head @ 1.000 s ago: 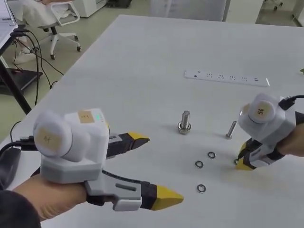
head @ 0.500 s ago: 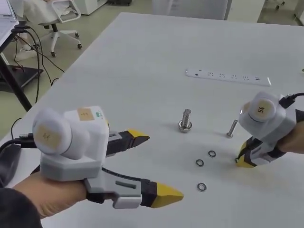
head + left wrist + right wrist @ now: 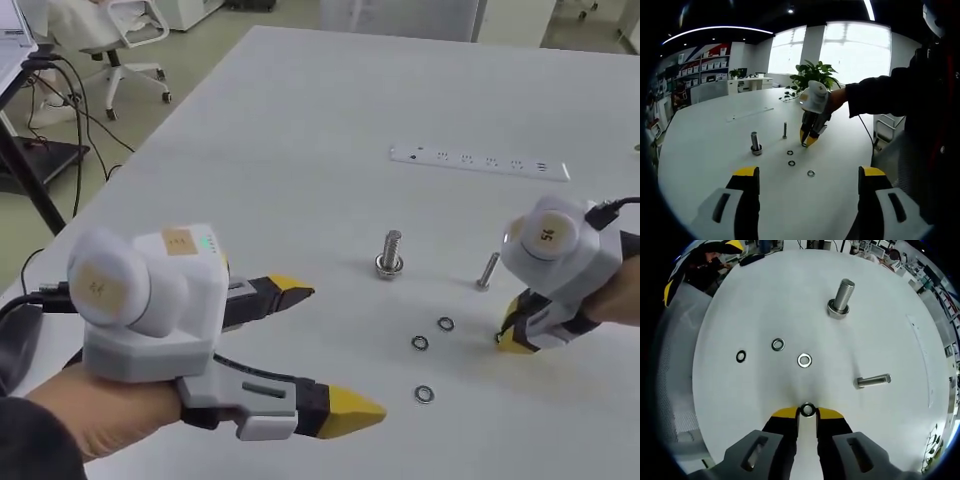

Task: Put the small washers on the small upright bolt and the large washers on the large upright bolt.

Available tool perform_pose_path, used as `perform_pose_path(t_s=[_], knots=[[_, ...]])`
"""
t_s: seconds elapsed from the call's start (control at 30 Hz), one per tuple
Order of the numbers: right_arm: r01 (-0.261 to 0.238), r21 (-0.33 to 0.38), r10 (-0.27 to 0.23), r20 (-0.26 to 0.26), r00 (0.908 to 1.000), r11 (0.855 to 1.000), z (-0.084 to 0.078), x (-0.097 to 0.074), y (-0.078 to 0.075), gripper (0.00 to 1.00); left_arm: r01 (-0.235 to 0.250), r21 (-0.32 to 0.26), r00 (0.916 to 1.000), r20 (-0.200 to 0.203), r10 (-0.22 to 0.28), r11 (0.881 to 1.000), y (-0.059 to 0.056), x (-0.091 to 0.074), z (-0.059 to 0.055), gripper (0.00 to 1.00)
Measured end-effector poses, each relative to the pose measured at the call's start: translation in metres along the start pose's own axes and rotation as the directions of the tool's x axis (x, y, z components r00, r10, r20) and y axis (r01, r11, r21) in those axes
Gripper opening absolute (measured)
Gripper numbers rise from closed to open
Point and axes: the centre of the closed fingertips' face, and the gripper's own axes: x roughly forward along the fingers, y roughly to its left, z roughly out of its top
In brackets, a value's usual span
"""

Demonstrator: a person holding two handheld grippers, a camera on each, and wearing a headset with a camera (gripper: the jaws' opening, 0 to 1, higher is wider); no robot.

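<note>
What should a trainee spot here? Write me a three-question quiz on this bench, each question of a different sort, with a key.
1. True or false: the left gripper has its jaws open.
2. How many loose washers lie on the table?
3. The right gripper has its jaws shut on: A) a washer; B) the small bolt; C) nothing.
Key: 1 true; 2 three; 3 A.

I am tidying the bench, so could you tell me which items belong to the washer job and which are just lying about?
Job: large bolt, small bolt, three loose washers, fourth washer in the right gripper.
Lying about: power strip, office chair.
</note>
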Motion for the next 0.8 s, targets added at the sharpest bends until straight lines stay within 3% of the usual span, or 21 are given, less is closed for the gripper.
perform_pose_path(t_s=[0.8], knots=[[-0.003, 0.015, 0.003, 0.005, 1.0000, 1.000, -0.0012, 0.0010, 0.0011, 0.14, -0.003, 0.003, 1.0000, 0.002, 0.003, 1.000, -0.0006, -0.0019, 0.0003, 0.80]])
